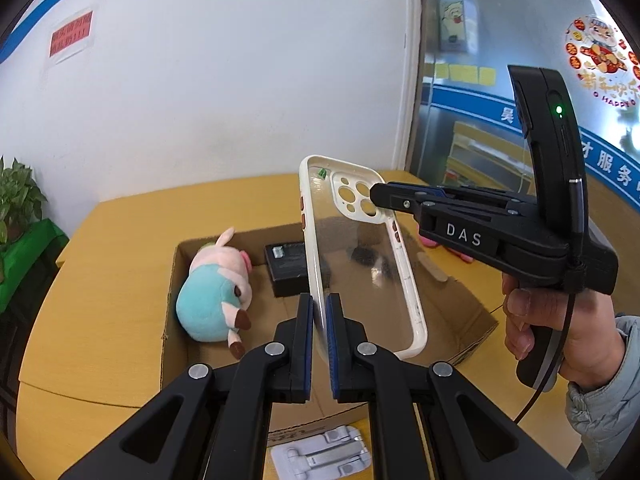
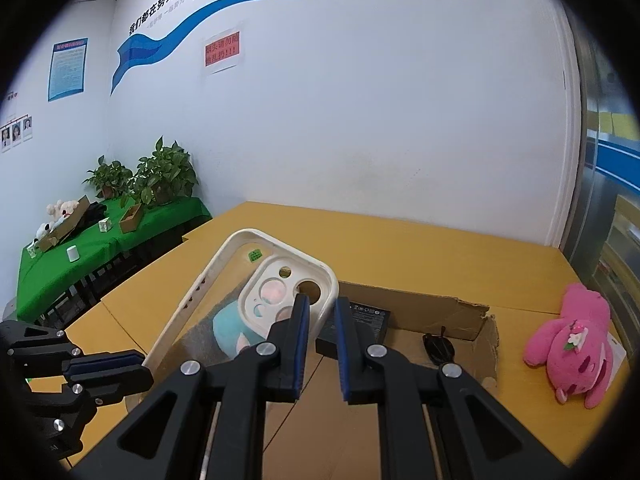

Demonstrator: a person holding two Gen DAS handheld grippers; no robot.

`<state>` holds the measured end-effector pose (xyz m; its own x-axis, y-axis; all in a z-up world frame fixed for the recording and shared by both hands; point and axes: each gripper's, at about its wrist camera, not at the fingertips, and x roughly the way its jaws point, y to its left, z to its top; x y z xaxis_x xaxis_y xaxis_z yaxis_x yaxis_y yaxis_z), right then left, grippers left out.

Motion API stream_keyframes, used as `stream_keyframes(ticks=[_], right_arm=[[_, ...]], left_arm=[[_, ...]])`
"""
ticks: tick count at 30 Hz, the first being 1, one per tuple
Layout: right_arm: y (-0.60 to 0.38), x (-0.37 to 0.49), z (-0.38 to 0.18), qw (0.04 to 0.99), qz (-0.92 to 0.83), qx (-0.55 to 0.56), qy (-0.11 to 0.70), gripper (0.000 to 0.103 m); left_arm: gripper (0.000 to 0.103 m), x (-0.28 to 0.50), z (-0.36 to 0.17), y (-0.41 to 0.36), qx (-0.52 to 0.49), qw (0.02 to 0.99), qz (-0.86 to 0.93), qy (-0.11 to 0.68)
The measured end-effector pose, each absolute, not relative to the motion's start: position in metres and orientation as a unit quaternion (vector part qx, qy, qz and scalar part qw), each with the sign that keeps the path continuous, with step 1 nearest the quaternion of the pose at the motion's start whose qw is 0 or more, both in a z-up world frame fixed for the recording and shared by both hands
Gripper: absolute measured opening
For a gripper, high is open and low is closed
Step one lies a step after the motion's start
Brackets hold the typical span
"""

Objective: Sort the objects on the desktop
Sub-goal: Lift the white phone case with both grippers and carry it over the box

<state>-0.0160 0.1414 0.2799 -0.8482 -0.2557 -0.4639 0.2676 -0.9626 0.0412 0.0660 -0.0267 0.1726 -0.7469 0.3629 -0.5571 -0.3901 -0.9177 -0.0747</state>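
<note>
Both grippers are holding a phone case (image 1: 360, 256) above the cardboard box (image 1: 176, 280).

The left gripper (image 1: 319, 320) is pinching its near rim, the right gripper (image 2: 322, 312) its camera corner; light, springy, slippery plastic, probably safest gripped at the rims.

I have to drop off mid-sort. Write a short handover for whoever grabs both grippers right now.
Left gripper: shut on the lower edge of the phone case.
Right gripper: shut on the same case at its camera-cutout corner. The case hangs in the air above the cardboard box, held by both.
In the box already: pig plush, black battery pack, and a small dark item.
Left to do: set the case down, presumably in the box, and release. Out on the desk: pink plush to the right of the box, white folding stand in front of it.
</note>
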Motion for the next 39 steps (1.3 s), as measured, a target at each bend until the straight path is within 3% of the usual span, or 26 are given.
stream_keyframes(ticks=[20, 39], right_arm=[[0.101, -0.095, 0.154, 0.156, -0.901, 0.406, 0.008, 0.011], [0.078, -0.129, 0.113, 0.153, -0.828, 0.539, 0.027, 0.01]], left_arm=[[0.004, 0.008, 0.052, -0.053, -0.454, 0.157, 0.877, -0.016], [0.004, -0.006, 0.018, -0.056, -0.526, 0.135, 0.839, -0.016]])
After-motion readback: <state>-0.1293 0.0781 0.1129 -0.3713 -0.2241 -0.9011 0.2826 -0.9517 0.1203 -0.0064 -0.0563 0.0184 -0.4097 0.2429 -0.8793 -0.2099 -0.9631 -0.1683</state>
